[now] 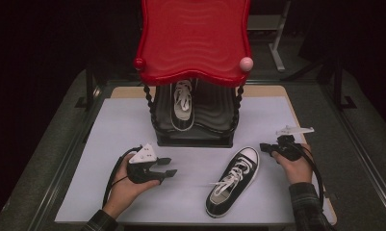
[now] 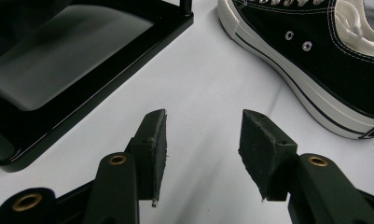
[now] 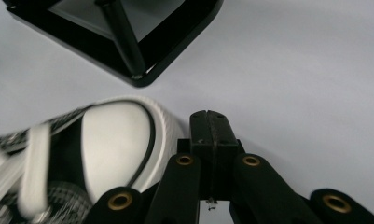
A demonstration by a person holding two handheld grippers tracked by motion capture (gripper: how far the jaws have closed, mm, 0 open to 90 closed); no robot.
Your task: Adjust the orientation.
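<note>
A black sneaker with white laces (image 1: 231,180) lies on the white mat, toe pointing up and right. Its twin (image 1: 182,106) stands on the black lower shelf (image 1: 214,115) of a red-topped rack (image 1: 193,38). My left gripper (image 1: 171,166) rests left of the loose sneaker, open, with nothing between its jaws. In the left gripper view the open gripper (image 2: 203,149) faces bare mat, the sneaker's side (image 2: 324,60) at upper right. My right gripper (image 1: 263,146) hovers just right of the sneaker's toe, shut. In the right gripper view the shut gripper (image 3: 208,126) sits beside the white toe cap (image 3: 114,140).
The rack's black base (image 2: 58,84) lies left of my left gripper, and its corner (image 3: 142,46) is ahead of my right one. A white mat (image 1: 133,130) covers the table. A pink knob (image 1: 246,63) sticks out from the red top's right corner.
</note>
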